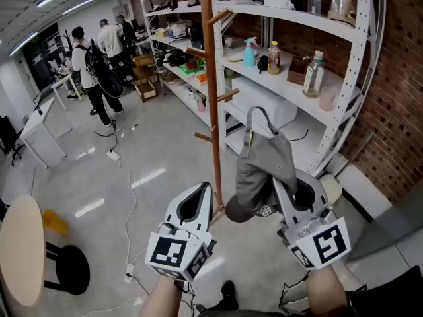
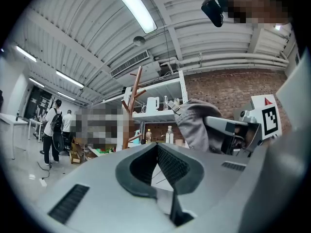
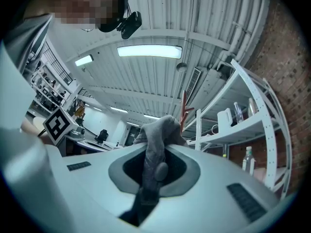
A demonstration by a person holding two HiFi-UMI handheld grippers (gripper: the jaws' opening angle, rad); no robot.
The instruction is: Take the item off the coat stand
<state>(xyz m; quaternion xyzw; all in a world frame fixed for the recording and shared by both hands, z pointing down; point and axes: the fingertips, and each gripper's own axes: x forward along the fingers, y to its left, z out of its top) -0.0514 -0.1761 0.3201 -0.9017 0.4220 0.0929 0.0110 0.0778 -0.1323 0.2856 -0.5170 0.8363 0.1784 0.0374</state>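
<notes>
right gripper [image 3: 154,174] pinches the grey cap [image 1: 264,167] near the coat stand [image 1: 210,78], left gripper [image 2: 156,152] closed and empty; the thin fabric hold could slip.

My head camera looks steeply down on the coat stand [image 1: 210,78]. Both gripper cameras tilt upward, close behind my jaws, sharing it.

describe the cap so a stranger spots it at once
Find the tall wooden coat stand in front of the white shelves. Just right of its pole, low down, a grey cap is pinched in the right gripper. It alone is soft cloth, with a strap looping on top.
</notes>
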